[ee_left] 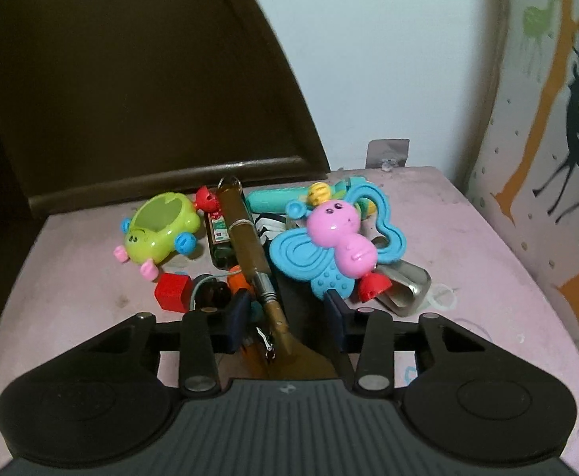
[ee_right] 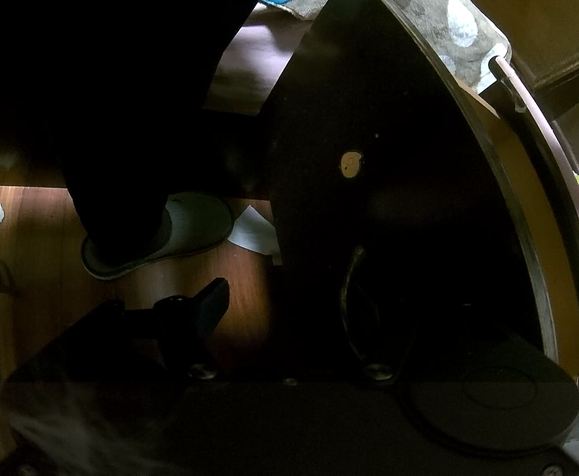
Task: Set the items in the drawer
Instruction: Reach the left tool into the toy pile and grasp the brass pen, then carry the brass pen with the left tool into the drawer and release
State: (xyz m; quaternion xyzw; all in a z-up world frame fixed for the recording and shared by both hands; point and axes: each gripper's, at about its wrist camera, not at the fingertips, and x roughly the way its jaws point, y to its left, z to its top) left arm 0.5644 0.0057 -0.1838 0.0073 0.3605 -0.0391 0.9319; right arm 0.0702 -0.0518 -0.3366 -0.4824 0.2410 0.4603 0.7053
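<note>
1. Drawer front [ee_right: 388, 182] fills the right wrist view: dark wood, keyhole plate [ee_right: 351, 164] above a curved metal handle [ee_right: 351, 305]. Cannot tell whether it is pulled out.
2. Right hand-held gripper [ee_right: 289, 309]: left finger [ee_right: 210, 305] is visible over the floor, the other is lost in the dark by the handle; cannot tell its state.
3. Items lie in a heap on the pink bench [ee_left: 468, 246]: green toy car [ee_left: 158, 234], butterfly teether [ee_left: 333, 246], brown brush [ee_left: 249, 254], red block [ee_left: 172, 291], teal handle [ee_left: 277, 200], metal clip [ee_left: 404, 285].
4. Left hand-held gripper [ee_left: 289, 313] is spread wide, pads on either side of the brush's near end, not clearly touching it.
5. Teether overlaps the clip; block sits just beside the car.
6. Person's slipper [ee_right: 162, 234] is on the wood floor [ee_right: 31, 246], left of the drawer, with paper scraps [ee_right: 249, 230] near.
</note>
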